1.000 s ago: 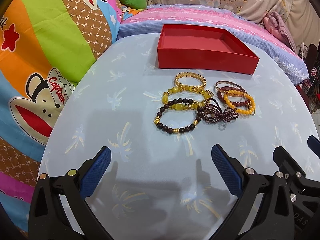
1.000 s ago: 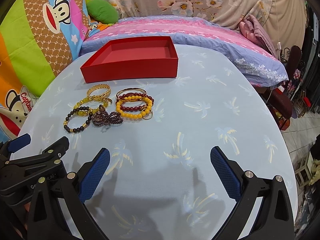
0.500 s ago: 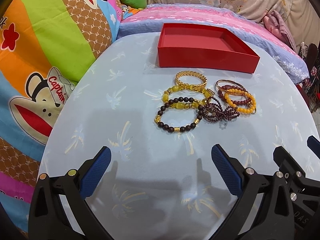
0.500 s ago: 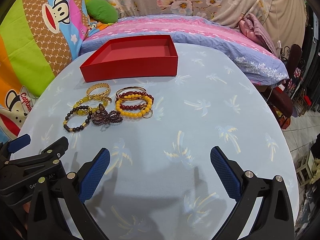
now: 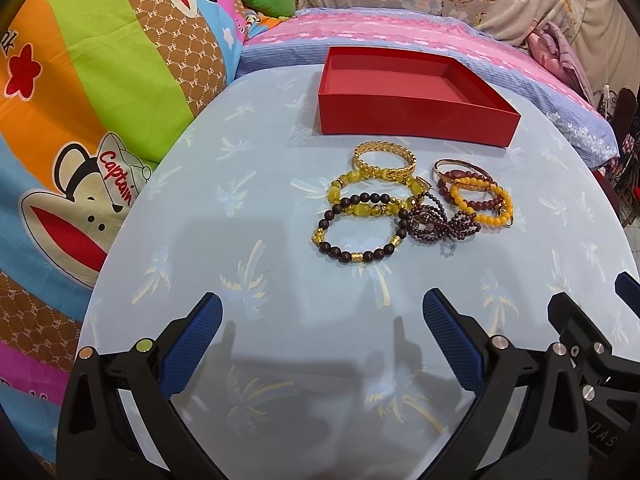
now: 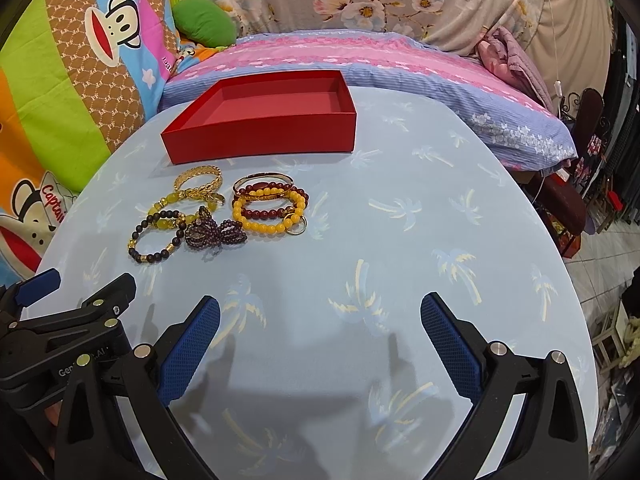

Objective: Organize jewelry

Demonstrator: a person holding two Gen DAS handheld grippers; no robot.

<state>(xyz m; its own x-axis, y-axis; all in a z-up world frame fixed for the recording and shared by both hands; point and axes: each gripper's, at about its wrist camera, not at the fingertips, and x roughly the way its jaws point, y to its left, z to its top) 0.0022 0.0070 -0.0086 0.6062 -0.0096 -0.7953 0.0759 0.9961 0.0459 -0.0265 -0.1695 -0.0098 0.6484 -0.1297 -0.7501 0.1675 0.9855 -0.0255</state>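
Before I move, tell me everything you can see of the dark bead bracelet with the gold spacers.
The dark bead bracelet is a ring of round, dark brown beads, wood-like, broken up by a few gold spacers. It lies flat on the blue cloth, nearest the claws of the whole pile. Its far edge overlaps the yellow stone bracelet, and its right side meets the maroon bead cluster. Neither claw touches it.

Clustered bracelets (image 5: 412, 204) before empty red box (image 5: 416, 120)

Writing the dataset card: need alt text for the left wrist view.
A cluster of beaded and gold bracelets lies on a pale blue palm-print table, just before an empty red box. The open left gripper hovers in the foreground, holding nothing.
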